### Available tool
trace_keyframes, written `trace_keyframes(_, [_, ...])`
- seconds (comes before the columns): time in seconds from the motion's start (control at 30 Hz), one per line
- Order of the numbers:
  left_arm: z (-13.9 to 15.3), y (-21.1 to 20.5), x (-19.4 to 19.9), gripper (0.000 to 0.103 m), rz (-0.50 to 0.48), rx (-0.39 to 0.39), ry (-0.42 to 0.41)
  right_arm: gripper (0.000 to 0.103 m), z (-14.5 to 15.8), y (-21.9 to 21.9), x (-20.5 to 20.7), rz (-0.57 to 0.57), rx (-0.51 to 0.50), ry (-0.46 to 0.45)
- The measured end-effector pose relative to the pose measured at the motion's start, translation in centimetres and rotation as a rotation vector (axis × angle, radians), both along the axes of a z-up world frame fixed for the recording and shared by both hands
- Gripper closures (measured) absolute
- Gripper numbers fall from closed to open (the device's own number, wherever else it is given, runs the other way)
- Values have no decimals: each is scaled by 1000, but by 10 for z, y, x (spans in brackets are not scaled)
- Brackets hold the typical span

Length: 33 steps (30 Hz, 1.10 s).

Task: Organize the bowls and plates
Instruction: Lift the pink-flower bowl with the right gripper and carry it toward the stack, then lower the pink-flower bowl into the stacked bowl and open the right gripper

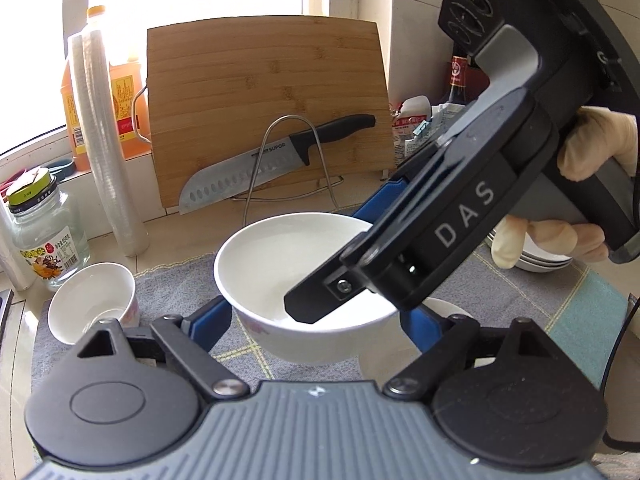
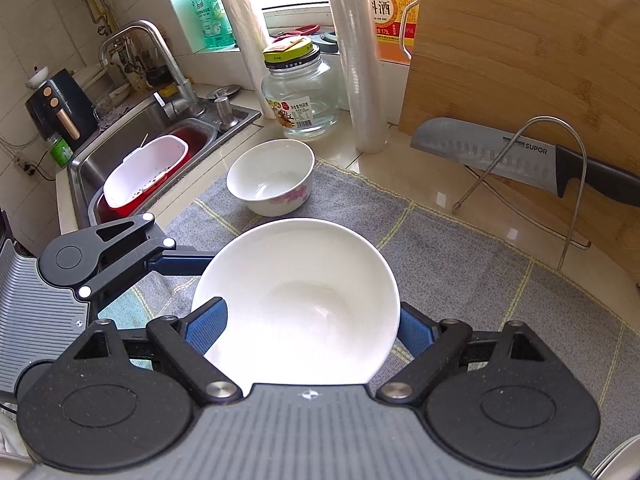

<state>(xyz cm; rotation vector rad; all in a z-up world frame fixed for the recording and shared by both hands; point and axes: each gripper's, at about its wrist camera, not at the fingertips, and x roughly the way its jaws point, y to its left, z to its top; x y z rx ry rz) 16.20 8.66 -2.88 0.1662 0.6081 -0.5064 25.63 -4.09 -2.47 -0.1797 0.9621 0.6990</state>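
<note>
Kitchen counter by a window; grey checked cloth (image 2: 460, 240) spread on it, steel sink (image 2: 132, 136) off to one side. Bamboo cutting board (image 1: 266, 108) stands on edge against the wall, a black-handled knife (image 1: 276, 156) propped before it behind a wire rack (image 1: 288, 168).

Large white bowl (image 2: 296, 300) sits between both tools, mouth up and tipped slightly toward the right wrist camera; round, so no long axis to note. Its underside appears clear of the cloth, though the fisheye makes that hard to judge.

Left gripper (image 1: 316, 320): blue pads pressing the bowl's outer wall from both sides. Right gripper (image 2: 308, 320): its pads likewise closed against the bowl, one pad over the near rim. A gloved hand (image 1: 596, 148) holds the right tool.

Small white bowl (image 2: 272, 176), floral band, upright on the cloth beyond. Stack of white dishes (image 1: 540, 256) behind the hand. Glass jar (image 2: 300, 96) and plastic wrap roll (image 2: 360, 60) stand near the window.
</note>
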Motion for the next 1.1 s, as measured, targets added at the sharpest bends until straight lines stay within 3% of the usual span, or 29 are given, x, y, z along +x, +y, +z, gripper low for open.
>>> trace_keyframes(0.47, [-1,-18,-24,12,-117,-7,3,10,-1,-26,-39,-119,-12,-3])
trace_keyframes(1.1, [-24,-41,-29,13,-213,15,89,10,-26,-50,-57,-209,-25,62])
